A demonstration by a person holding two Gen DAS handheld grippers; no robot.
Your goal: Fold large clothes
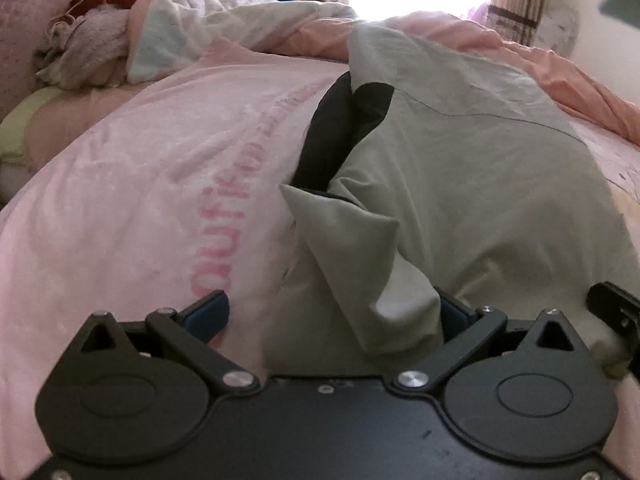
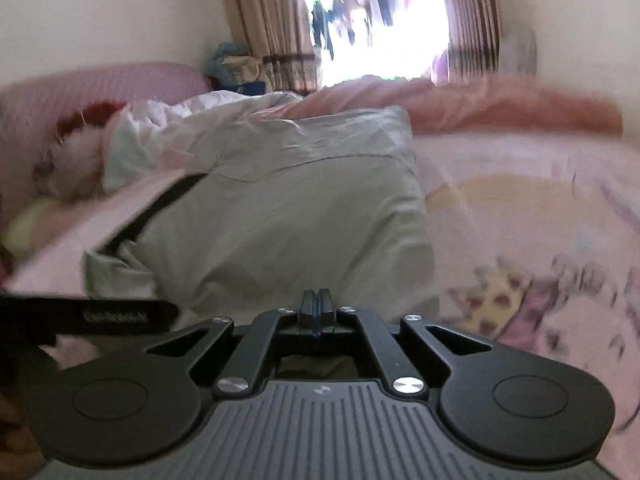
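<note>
Through your left wrist camera, your left gripper (image 1: 334, 312) stands wide open, a fold of the grey garment (image 1: 460, 184) lying between its fingers. Through the right, your right gripper (image 2: 317, 300) is closed, gripping nothing visible; the garment lies just ahead.

Pink bedsheet (image 1: 120, 208), rumpled quilt (image 1: 272, 24), striped curtains (image 2: 260, 20) beside bright window (image 2: 376, 20).

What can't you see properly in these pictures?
- Pink printed word, left wrist view: its start hides behind the left tool.
- Cartoon print, right wrist view: motion blur smears it.
- Grey jacket near hem, right view: right tool covers it.
</note>
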